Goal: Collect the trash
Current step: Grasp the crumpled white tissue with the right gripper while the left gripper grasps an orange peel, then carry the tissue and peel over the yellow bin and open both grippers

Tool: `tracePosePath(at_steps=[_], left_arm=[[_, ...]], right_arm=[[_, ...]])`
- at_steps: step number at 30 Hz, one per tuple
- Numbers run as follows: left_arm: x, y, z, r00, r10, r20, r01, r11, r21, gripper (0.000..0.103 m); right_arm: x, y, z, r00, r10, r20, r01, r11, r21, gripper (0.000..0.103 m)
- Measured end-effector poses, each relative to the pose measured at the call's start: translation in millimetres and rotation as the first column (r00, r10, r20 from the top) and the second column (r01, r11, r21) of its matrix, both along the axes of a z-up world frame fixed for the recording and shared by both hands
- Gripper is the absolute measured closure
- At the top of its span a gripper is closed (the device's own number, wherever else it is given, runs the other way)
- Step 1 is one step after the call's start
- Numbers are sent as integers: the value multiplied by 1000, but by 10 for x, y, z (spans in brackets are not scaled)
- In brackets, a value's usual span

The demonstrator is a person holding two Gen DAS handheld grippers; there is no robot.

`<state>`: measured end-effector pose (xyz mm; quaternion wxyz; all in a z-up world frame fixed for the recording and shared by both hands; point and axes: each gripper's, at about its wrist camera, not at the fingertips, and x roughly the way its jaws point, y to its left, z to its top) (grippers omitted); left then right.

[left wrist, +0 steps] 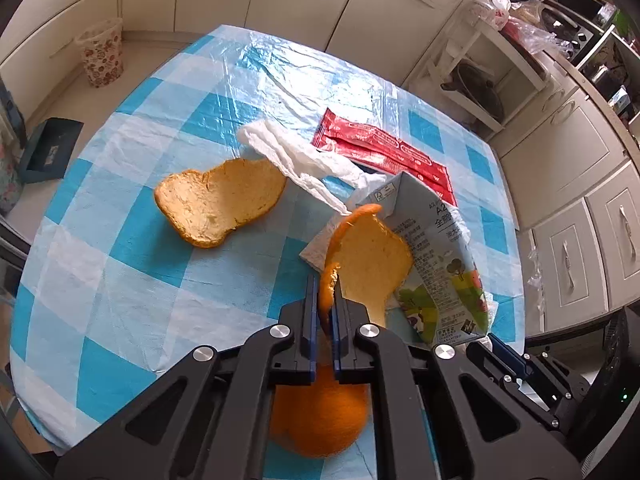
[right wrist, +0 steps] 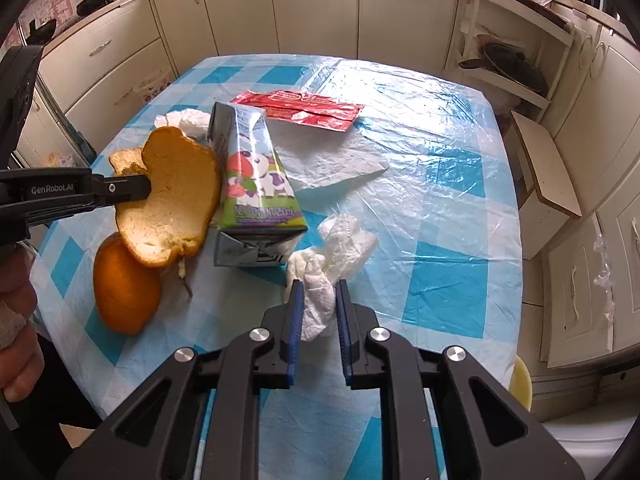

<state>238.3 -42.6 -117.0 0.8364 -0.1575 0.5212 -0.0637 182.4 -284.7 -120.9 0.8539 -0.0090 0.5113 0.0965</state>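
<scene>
Above the table (right wrist: 440, 152), left gripper (left wrist: 329, 280) jaws clamping orange peel (left wrist: 372, 256), right gripper (right wrist: 318, 292) pinching tissue (right wrist: 316, 304).

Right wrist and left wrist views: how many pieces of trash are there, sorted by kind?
orange peel: 3, one in the left gripper
milk carton: 1
red wrapper: 1
tissue: at least 2, one in the right gripper
Total: 7

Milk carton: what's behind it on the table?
Behind the milk carton lie a red wrapper and crumpled white tissue, both partly showing. The tablecloth directly behind the carton is hidden.
</scene>
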Motion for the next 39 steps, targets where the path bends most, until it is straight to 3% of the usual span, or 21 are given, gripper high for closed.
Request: tracePosePath(at_steps=[10, 16, 30, 39], left_arm=[[-119, 320, 297, 994, 71, 83, -61, 992, -111, 98], [-165, 354, 351, 994, 56, 94, -36, 979, -198, 98], [-349, -289, 464, 983, -119, 138, 149, 962, -230, 98], [-547, -1009, 478, 960, -240, 143, 270, 929, -252, 98]], right_arm=[[-49, -206, 172, 995, -82, 55, 81, 997, 19, 88], [-99, -506, 364, 975, -190, 116, 185, 981, 53, 88], [-395, -1200, 423, 919, -369, 137, 364, 929, 60, 88], [-621, -1545, 256, 904, -418, 84, 419, 908, 12, 88]])
